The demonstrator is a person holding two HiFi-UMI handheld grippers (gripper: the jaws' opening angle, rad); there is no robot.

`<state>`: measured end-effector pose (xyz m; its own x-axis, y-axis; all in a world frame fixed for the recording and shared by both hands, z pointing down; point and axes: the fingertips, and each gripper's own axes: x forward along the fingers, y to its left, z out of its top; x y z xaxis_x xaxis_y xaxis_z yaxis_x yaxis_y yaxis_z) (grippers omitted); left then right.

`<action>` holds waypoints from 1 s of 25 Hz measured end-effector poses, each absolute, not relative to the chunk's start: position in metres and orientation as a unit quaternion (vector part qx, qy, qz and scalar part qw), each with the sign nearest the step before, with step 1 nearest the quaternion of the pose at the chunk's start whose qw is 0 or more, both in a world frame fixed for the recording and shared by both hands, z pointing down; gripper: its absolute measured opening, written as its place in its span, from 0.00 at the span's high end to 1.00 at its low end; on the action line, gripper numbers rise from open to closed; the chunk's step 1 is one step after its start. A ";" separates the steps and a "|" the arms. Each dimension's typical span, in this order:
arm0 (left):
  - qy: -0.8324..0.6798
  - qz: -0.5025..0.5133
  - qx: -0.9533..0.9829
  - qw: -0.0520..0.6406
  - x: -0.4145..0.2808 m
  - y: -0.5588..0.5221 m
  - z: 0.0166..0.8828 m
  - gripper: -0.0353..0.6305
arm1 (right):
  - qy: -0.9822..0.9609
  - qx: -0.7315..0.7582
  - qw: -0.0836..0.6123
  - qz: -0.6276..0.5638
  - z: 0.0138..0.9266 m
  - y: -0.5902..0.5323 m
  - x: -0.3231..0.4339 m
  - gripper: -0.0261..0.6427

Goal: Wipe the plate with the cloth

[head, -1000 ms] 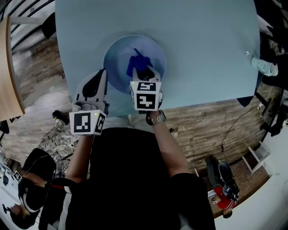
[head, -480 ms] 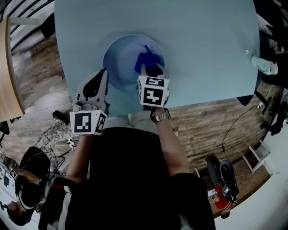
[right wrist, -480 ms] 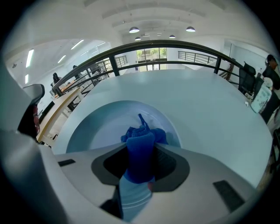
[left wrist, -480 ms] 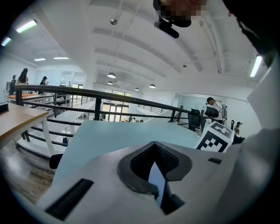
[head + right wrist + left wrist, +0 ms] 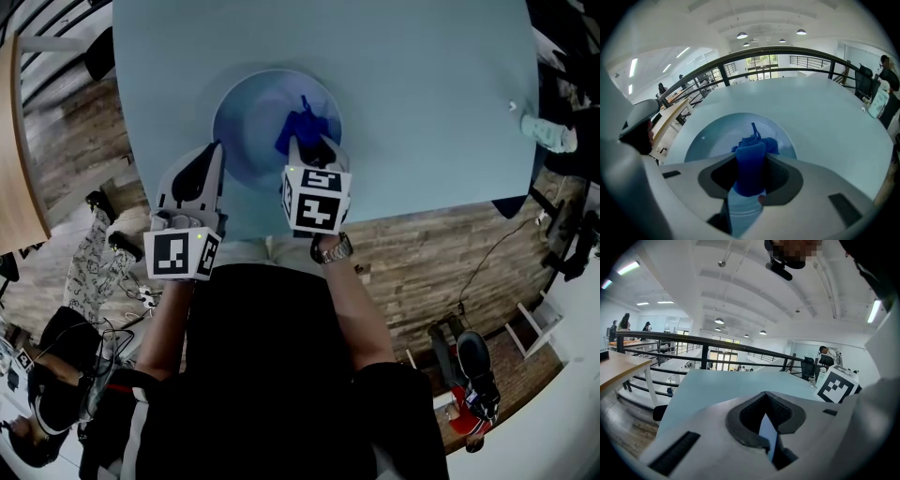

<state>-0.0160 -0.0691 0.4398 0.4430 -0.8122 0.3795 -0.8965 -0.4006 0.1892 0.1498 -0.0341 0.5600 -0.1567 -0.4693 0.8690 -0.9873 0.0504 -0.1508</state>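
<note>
A pale blue plate point(image 5: 246, 120) lies on the round table near the person's edge. In the head view my right gripper point(image 5: 308, 148) reaches over the plate's right half, shut on a bunched dark blue cloth point(image 5: 299, 129) that rests on the plate's surface. The right gripper view shows the cloth point(image 5: 752, 146) pinched upright between the jaws of that gripper point(image 5: 751, 165), with the plate point(image 5: 710, 140) beyond. My left gripper point(image 5: 215, 156) sits at the plate's lower left rim. In its own view the left gripper point(image 5: 768, 430) is nearly closed on a thin pale sliver, apparently the rim.
The pale blue table point(image 5: 422, 84) stretches far beyond the plate. A small bottle-like object point(image 5: 546, 133) stands near its right edge, and the bottle point(image 5: 880, 104) also shows in the right gripper view. A wooden tabletop point(image 5: 17, 150) lies to the left, and a black railing point(image 5: 670, 338) runs behind.
My right gripper dragged the cloth from the plate's middle toward its right side, then a little back. The left gripper and the plate have stayed put.
</note>
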 end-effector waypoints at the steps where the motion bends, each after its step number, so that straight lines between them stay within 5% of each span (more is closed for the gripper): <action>1: -0.515 0.114 0.829 0.185 -0.016 -0.069 0.440 0.95 | -0.654 0.555 0.323 0.399 0.558 -0.032 0.143 0.78; 16: -0.517 0.116 0.828 0.183 -0.016 -0.064 0.438 0.95 | -0.717 0.454 0.333 0.411 0.560 0.004 0.055 0.78; 25: -0.513 0.118 0.830 0.183 -0.011 -0.064 0.440 0.94 | -0.701 0.446 0.356 0.427 0.578 0.018 0.063 0.78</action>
